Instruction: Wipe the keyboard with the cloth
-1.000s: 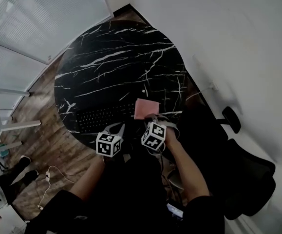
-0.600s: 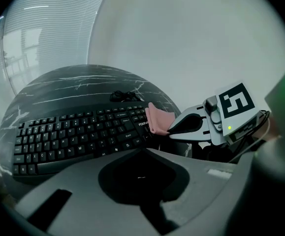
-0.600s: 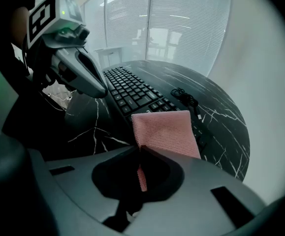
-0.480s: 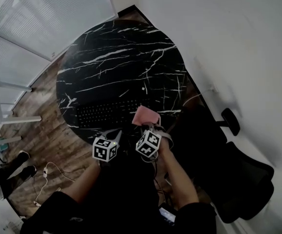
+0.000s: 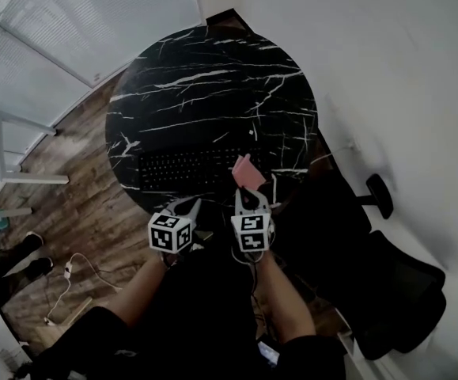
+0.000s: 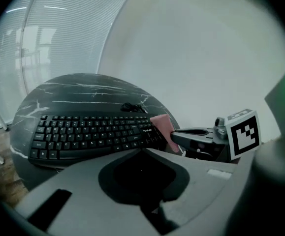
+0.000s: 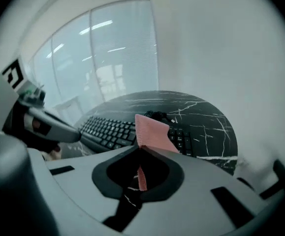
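Pinching the pink cloth (image 7: 151,131) so it stands upright, the right gripper (image 7: 140,149) holds its jaws near the right end of the keyboard (image 7: 113,128). The left gripper (image 6: 142,150) has its jaws pressed together, empty, just beside. Beyond them spread the round black marbled tabletop (image 5: 213,85), wood floor (image 5: 78,204), blinds (image 5: 70,14) and white wall (image 5: 387,70).

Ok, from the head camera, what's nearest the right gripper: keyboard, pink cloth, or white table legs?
1. Pink cloth: pinched in the right gripper itself.
2. Keyboard: just ahead-left, on the black table.
3. White table legs: far left, on the floor.
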The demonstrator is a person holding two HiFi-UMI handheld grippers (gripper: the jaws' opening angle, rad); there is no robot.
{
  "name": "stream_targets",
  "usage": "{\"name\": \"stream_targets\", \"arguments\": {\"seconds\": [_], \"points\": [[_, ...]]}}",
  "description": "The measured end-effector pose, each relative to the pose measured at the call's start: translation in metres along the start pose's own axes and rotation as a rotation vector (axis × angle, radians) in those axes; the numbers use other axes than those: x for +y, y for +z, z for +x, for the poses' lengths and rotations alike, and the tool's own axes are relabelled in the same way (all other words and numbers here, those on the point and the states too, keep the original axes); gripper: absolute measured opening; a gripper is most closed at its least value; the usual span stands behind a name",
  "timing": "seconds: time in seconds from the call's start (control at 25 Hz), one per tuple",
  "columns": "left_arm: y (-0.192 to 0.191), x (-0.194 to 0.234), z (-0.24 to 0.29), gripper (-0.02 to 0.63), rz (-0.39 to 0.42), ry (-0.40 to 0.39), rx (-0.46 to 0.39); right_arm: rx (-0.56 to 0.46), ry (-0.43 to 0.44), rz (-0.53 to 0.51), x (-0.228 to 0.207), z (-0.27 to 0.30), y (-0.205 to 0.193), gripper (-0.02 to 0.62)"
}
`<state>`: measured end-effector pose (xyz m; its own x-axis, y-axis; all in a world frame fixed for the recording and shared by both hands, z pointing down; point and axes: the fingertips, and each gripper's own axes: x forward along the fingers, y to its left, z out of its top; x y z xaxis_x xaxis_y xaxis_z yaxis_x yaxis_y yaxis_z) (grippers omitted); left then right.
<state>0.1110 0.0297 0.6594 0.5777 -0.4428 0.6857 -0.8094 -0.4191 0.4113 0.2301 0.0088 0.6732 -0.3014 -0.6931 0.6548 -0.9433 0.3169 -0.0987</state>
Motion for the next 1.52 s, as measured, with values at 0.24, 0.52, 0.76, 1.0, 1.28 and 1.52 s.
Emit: {"name": "stream_targets", "arguments": {"seconds": [0.24, 0.52, 0.76, 1.0, 1.28, 1.52], "points": [[0.023, -0.003, -0.053, -0.002, -0.050, -0.020, -0.168, -0.275, -0.064, 0.206, 0.007, -0.054, 0.054, 0.002], [0.045, -0.017, -0.126, -0.002, 0.071, 0.040, -0.315, -0.432, -0.104, 0.067, 0.052, -0.130, 0.098, 0.002], [0.071, -0.046, -0.193, -0.002, 0.188, 0.040, -0.467, -0.526, -0.127, -0.010, 0.089, -0.199, 0.137, 0.002], [0.091, -0.074, -0.234, -0.002, 0.256, 0.051, -0.563, -0.602, -0.144, -0.062, 0.091, -0.252, 0.172, 0.002], [0.112, -0.095, -0.249, -0.002, 0.240, 0.094, -0.631, -0.617, -0.096, -0.149, 0.083, -0.278, 0.189, 0.002], [0.118, -0.116, -0.247, -0.002, 0.245, 0.099, -0.651, -0.636, -0.084, -0.208, 0.076, -0.287, 0.192, 0.002]]}}
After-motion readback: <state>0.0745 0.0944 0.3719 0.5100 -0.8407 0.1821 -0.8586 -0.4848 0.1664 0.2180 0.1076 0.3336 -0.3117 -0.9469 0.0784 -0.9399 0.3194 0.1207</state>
